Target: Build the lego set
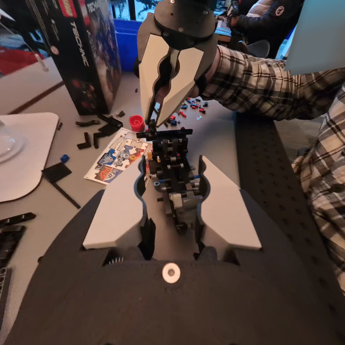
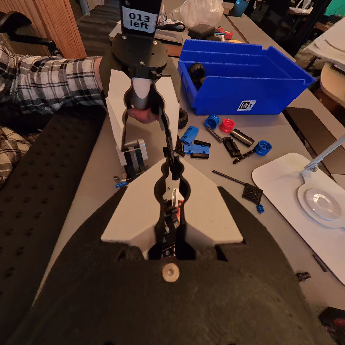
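the left tool [image 1: 171, 188] is spread around the near end of the half-built lego chassis [image 1: 171, 168], fingers on either side of its grey block; from here i can't tell if the pads actually touch it, so it reads more as bracing than clamping. the right tool [image 1: 152, 121] comes in from the far side, pinched down on a small black connector piece [image 2: 172, 164] and holding it right at the cross beam on the chassis's far end. the chassis sits on the desk [image 1: 214, 134] between the two tools, partly over a sticker sheet [image 1: 115, 158]. handling-wise i'd guess it's light, stiff plastic, but the pin joints could pop if squeezed or twisted, so the solid grey block looks like the safest place to hold, pressing the little piece straight in. smooth plastic on those pads may slip. hard to see: the joint itself is hidden behind the right tool's tips, the chassis underside is out of view, and in the right wrist view most of the model is buried behind that tool's own fingers.
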The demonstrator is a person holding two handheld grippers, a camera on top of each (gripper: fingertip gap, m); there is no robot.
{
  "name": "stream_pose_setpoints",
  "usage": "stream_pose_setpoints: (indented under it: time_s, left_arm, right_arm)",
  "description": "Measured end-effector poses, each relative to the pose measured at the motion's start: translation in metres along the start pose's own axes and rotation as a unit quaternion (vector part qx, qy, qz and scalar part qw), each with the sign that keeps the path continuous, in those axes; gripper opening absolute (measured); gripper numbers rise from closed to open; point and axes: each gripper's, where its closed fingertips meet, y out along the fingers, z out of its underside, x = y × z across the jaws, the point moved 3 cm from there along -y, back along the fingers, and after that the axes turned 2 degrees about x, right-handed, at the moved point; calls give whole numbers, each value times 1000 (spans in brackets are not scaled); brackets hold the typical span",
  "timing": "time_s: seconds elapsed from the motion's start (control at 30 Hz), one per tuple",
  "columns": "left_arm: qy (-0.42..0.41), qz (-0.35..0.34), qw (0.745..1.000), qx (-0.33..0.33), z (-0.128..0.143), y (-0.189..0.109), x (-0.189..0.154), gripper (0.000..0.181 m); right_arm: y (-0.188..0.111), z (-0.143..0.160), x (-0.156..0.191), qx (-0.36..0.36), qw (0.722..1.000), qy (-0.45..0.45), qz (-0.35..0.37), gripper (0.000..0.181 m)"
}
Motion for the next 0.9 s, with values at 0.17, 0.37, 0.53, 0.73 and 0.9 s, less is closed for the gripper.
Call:
stream_pose_setpoints:
  time_s: [0.17, 0.37, 0.53, 0.73, 0.9]
  left_arm:
    - [-28, 62, 997, 35, 11, 1, -2, 77]
    - [-42, 102, 992, 60, 24, 7, -6, 82]
    - [-49, 117, 989, 73, 35, 10, -9, 82]
    - [-46, 120, 989, 67, 38, 11, -10, 79]
    - [-32, 115, 991, 61, 38, 10, -11, 78]
  right_arm:
    - [5, 8, 1, 10, 1000, 6, -7, 4]
    - [10, 12, 4, 15, 1000, 10, -15, 4]
    - [14, 16, 7, 21, 999, 12, -22, 4]
    - [16, 19, 9, 27, 999, 13, -25, 5]
    - [18, 22, 9, 33, 999, 14, -27, 5]
